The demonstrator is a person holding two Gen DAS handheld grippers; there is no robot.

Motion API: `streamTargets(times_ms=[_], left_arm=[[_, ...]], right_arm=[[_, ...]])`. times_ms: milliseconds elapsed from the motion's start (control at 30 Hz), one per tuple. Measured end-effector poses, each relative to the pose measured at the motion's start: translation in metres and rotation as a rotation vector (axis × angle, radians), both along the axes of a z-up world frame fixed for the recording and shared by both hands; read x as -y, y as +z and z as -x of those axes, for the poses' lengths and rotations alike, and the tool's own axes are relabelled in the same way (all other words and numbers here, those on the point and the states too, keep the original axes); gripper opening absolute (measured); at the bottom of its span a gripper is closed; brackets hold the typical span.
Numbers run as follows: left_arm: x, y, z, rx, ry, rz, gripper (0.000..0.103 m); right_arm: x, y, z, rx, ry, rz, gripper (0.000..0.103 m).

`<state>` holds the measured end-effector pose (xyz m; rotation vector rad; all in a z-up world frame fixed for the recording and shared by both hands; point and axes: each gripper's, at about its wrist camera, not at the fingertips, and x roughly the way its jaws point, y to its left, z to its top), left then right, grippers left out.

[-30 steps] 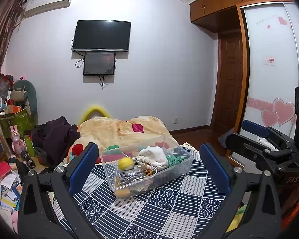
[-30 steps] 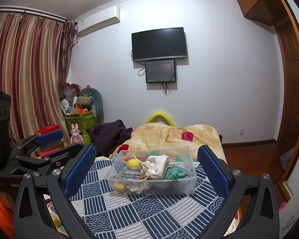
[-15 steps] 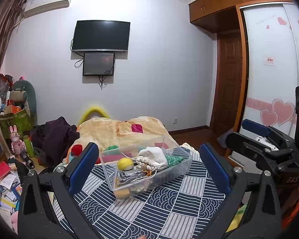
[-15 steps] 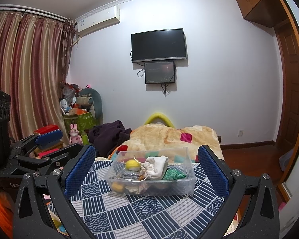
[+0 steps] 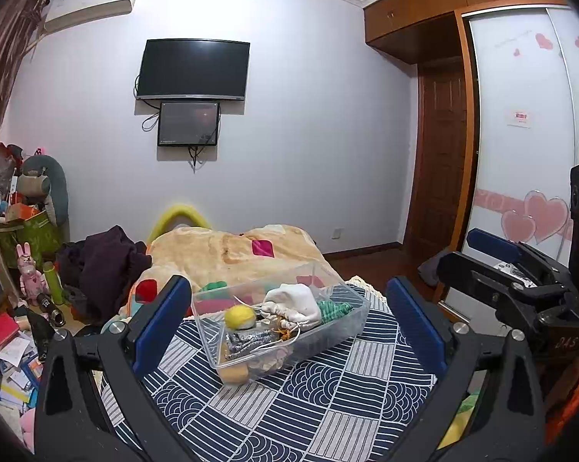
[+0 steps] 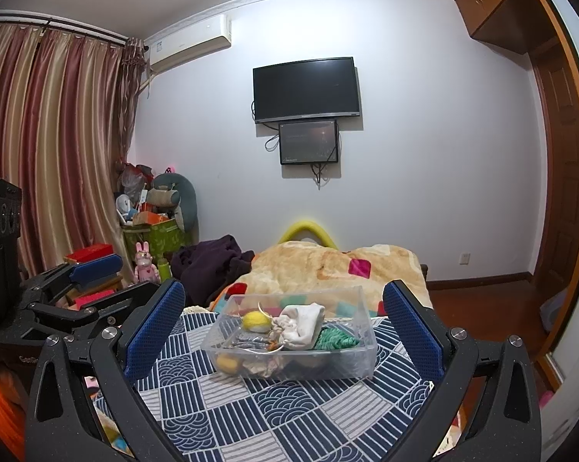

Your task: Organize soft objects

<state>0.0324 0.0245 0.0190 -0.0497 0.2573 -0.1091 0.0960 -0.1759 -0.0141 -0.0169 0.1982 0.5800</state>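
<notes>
A clear plastic bin (image 5: 343, 327) (image 6: 362, 358) stands on a navy and white patterned cloth (image 5: 328, 404) (image 6: 289, 412). It holds a yellow ball (image 5: 240, 316) (image 6: 255, 322), a white drawstring pouch (image 5: 295, 304) (image 6: 301, 323), a green knit piece (image 5: 333, 310) (image 6: 335, 340) and other soft items. My left gripper (image 5: 287, 323) is open and empty, short of the bin. My right gripper (image 6: 283, 327) is open and empty, also short of it. Each gripper shows at the side of the other's view, the right one (image 5: 512, 269) and the left one (image 6: 77, 281).
A bed with a beige blanket (image 5: 231, 250) (image 6: 328, 265) lies behind the cloth. Dark clothes (image 5: 108, 258) and clutter with a green box (image 6: 154, 235) sit at the left. A wardrobe with heart decals (image 5: 528, 192) and a door (image 6: 563, 211) are at the right.
Both views have shifted very slightly; the bin and its contents stay in place and both grippers stay open.
</notes>
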Motion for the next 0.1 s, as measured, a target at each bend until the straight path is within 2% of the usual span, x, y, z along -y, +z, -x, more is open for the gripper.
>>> streamTargets(times_ms=[100], left_arm=[[0.0001, 0.0003, 0.0001, -0.003, -0.003, 0.002, 0.103]], right_arm=[[-0.0001, 0.0005, 0.0001, 0.001, -0.001, 0.0, 0.103]])
